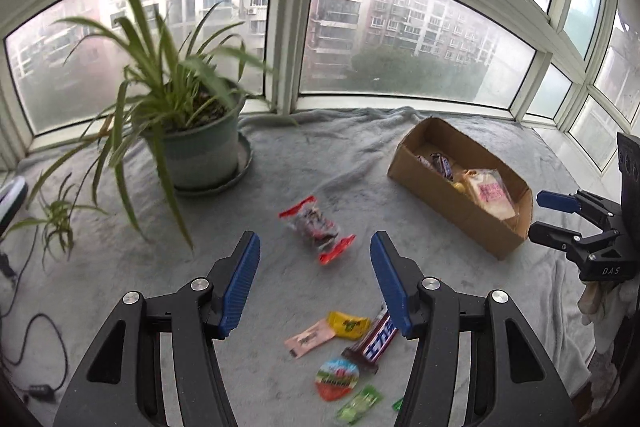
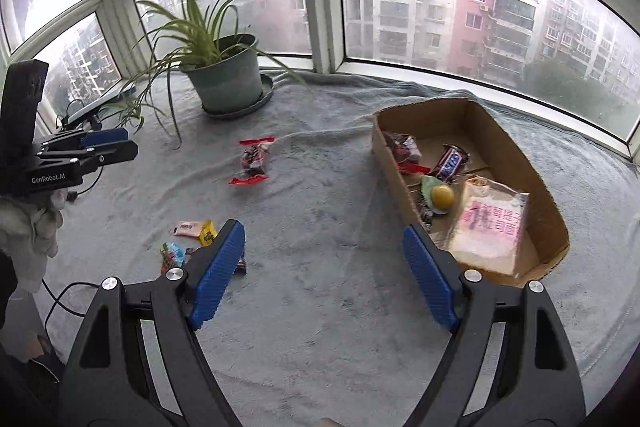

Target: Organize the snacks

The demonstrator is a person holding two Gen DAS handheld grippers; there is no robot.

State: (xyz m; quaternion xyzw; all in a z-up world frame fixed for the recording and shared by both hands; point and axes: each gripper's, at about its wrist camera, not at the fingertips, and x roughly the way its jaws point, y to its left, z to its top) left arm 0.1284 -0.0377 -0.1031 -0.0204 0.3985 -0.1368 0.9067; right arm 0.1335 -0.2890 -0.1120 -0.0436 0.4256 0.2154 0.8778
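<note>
Left hand-held gripper (image 1: 316, 281), open and empty, is nearer the red-ended snack bag (image 1: 318, 229) lying just beyond, long axis near-right to far-left.

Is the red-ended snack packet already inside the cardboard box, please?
No, the red-ended packet lies on the grey blanket, apart from the cardboard box.

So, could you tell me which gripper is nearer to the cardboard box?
Right. The right gripper is open right beside the cardboard box; the left gripper hovers farther off, over the loose snacks.
</note>
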